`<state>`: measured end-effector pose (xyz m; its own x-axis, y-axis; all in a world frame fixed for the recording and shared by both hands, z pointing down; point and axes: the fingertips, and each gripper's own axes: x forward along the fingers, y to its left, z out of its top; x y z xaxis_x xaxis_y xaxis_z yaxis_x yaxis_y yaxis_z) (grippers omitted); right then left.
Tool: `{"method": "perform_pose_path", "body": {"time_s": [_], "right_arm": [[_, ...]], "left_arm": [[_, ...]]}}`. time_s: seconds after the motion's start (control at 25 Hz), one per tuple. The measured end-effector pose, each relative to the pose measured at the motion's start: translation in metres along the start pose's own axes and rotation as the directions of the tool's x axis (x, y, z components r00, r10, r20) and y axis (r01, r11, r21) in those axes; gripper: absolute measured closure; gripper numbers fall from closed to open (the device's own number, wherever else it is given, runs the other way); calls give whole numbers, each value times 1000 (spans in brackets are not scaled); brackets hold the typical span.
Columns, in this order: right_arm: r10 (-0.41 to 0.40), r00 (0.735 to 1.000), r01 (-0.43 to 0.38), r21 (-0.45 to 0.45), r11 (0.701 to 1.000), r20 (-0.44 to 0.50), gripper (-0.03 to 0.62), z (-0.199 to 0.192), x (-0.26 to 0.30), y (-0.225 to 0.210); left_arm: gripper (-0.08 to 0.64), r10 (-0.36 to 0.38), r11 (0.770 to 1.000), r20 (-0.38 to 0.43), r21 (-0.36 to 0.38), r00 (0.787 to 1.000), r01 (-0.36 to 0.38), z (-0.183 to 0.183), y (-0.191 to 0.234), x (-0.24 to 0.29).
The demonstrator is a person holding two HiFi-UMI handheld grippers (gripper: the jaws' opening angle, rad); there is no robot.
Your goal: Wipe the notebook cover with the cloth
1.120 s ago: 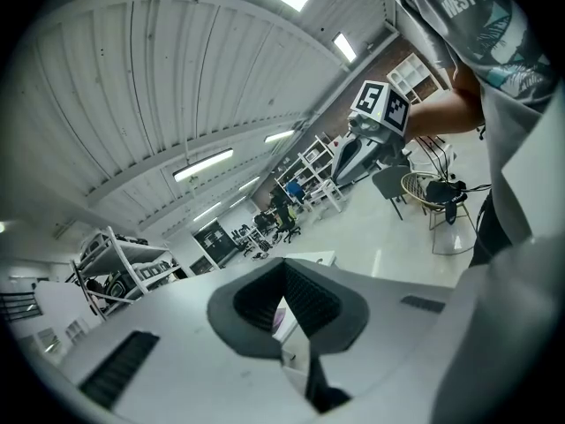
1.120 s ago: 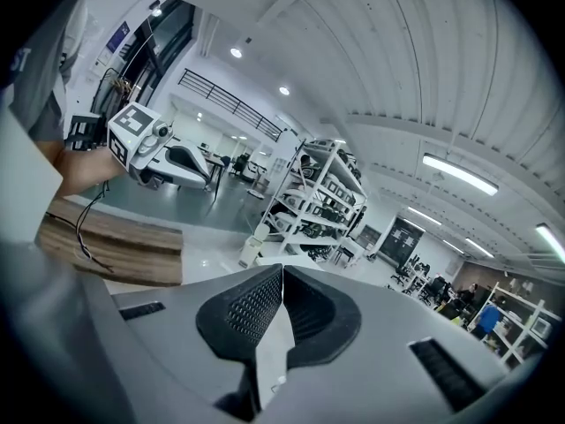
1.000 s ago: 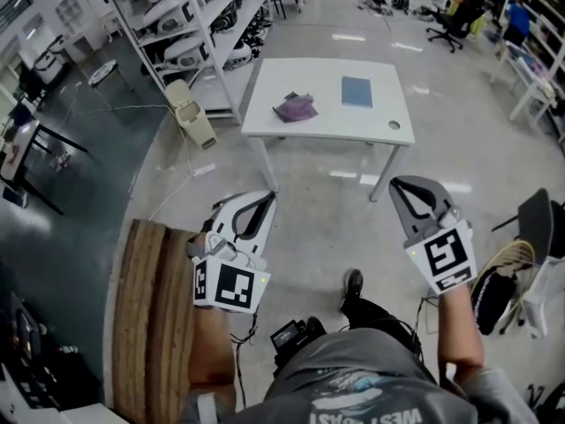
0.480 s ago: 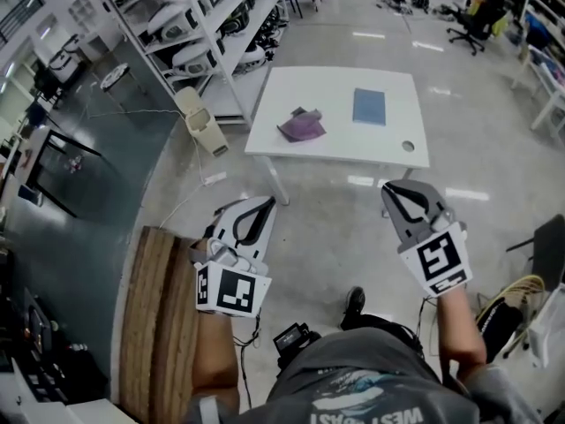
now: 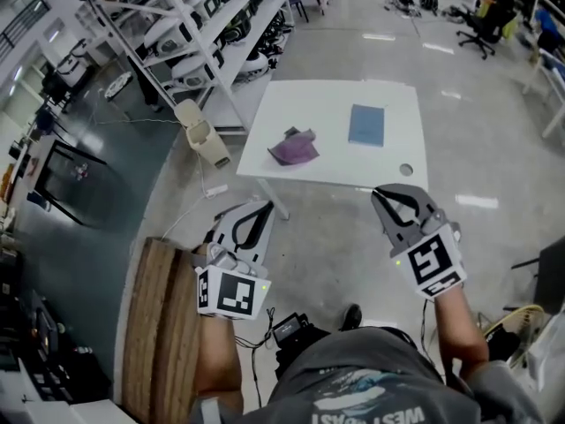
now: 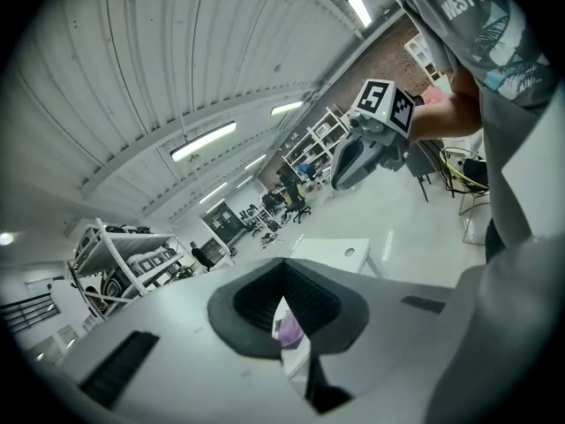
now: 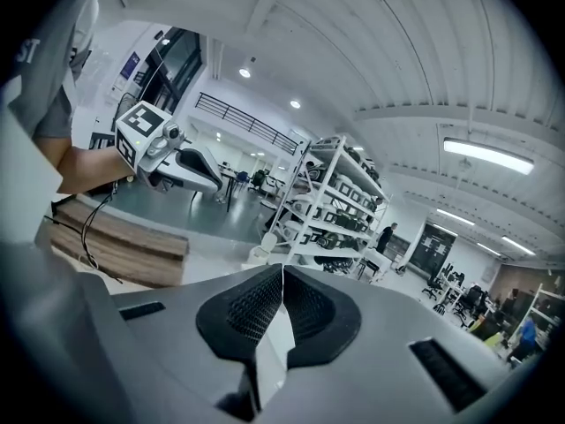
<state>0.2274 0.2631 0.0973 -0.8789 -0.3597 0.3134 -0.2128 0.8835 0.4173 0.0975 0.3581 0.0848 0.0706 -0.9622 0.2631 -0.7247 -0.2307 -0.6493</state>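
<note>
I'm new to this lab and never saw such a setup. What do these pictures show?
No robot: a person carries two hand-held two-jaw grippers. One picture comes from a camera on the person's head, looking down; the other two from cameras riding on the left gripper and the right gripper. Ahead stands a white table with a purple cloth and a blue notebook, lying apart. Both grippers are shut and hold nothing.

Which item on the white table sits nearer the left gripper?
The crumpled purple cloth; the flat blue notebook lies farther to the right.
</note>
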Motion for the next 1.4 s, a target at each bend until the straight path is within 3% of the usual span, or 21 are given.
{"method": "perform_pose_path", "body": {"time_s": [0.32, 0.64, 1.4], "right_arm": [[5, 1000, -4, 26, 1000, -11, 561, -23, 30, -34], [-45, 997, 48, 41, 998, -58, 561, -36, 74, -65], [-137, 978, 147, 52, 988, -154, 561, 3, 245, -108]], "left_arm": [[558, -26, 1000, 4, -7, 1000, 26, -9, 9, 54], [558, -61, 998, 50, -5, 997, 61, -35, 44, 109], [558, -151, 988, 167, 7, 974, 152, -128, 184, 205]]}}
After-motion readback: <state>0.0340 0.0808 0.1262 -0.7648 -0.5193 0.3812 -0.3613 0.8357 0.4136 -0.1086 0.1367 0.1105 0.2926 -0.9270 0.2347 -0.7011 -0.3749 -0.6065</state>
